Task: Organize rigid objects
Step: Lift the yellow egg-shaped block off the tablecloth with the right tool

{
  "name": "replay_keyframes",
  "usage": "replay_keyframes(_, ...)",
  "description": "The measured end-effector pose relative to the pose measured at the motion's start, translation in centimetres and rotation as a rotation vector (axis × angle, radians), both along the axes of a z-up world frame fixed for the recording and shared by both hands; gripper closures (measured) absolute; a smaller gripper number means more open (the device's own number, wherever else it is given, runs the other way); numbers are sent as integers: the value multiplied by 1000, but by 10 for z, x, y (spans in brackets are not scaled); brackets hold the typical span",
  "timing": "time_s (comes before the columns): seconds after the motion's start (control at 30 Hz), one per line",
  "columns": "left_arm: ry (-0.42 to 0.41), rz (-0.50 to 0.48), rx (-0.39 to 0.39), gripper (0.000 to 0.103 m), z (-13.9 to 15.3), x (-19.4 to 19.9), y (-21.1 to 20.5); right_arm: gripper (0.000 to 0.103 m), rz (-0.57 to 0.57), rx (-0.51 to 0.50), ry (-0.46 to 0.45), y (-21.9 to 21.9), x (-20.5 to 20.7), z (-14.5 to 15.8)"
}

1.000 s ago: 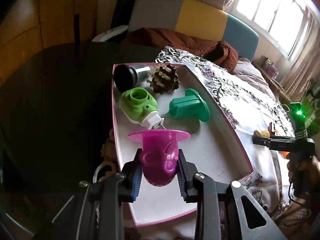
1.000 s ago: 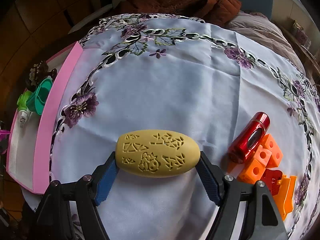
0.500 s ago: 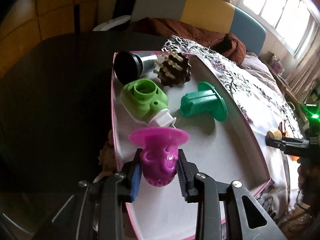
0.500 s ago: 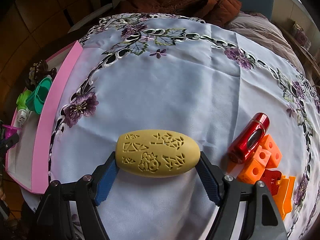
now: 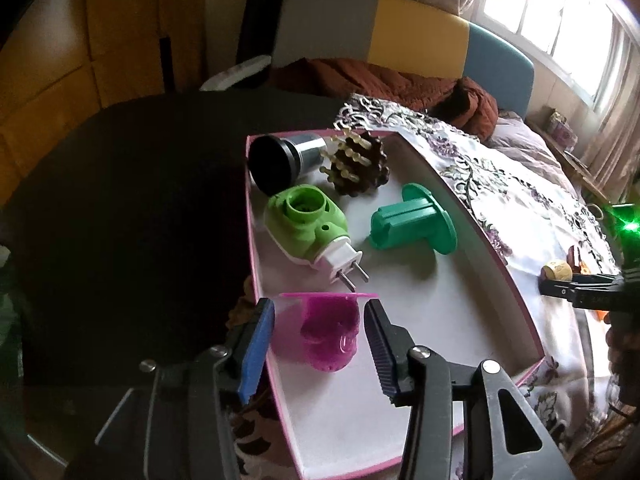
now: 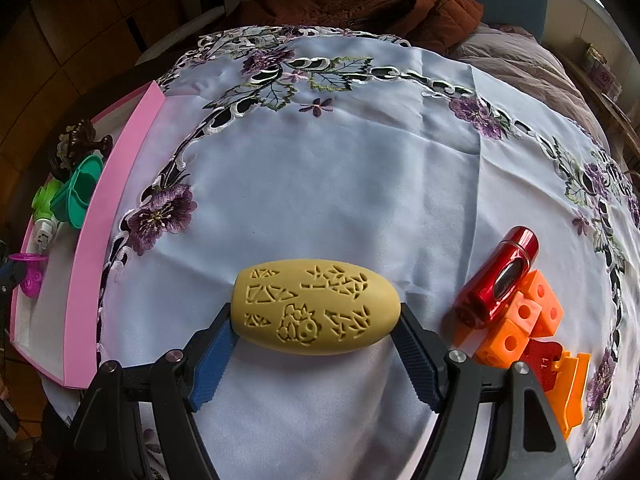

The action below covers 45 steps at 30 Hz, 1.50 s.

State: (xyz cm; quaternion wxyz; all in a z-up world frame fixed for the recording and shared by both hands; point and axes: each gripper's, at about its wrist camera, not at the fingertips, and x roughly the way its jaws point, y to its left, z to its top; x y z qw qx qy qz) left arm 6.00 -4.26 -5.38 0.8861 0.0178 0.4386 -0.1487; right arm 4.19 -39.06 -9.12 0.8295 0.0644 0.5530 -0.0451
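Fingers of my left gripper (image 5: 320, 340) are opening; the pink toy (image 5: 328, 332) sits between them in the pink tray (image 5: 492, 256), pads clear of it. My right gripper (image 6: 316, 332) is clamped end to end on the yellow carved egg (image 6: 316, 306) over the tablecloth (image 6: 340, 184).

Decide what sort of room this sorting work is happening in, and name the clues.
Probably a bedroom at home: a bed with a padded headboard and rumpled brown quilt, an embroidered floral tablecloth, and a curtained window.
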Motion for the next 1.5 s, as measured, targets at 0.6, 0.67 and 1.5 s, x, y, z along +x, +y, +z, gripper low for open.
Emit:
replay_keyframes(0.6, -107, 11, 5, 47, 31, -19, 3, 26, 2, -15, -8, 2, 0, 1)
replay_keyframes(0.67, -103, 15, 6, 47, 31, -19, 4, 26, 5, -19, -10, 2, -1, 2)
replay_keyframes(1.5, -92, 93, -16, 47, 26, -20, 44, 28, 7, -43, -90, 15, -9, 28)
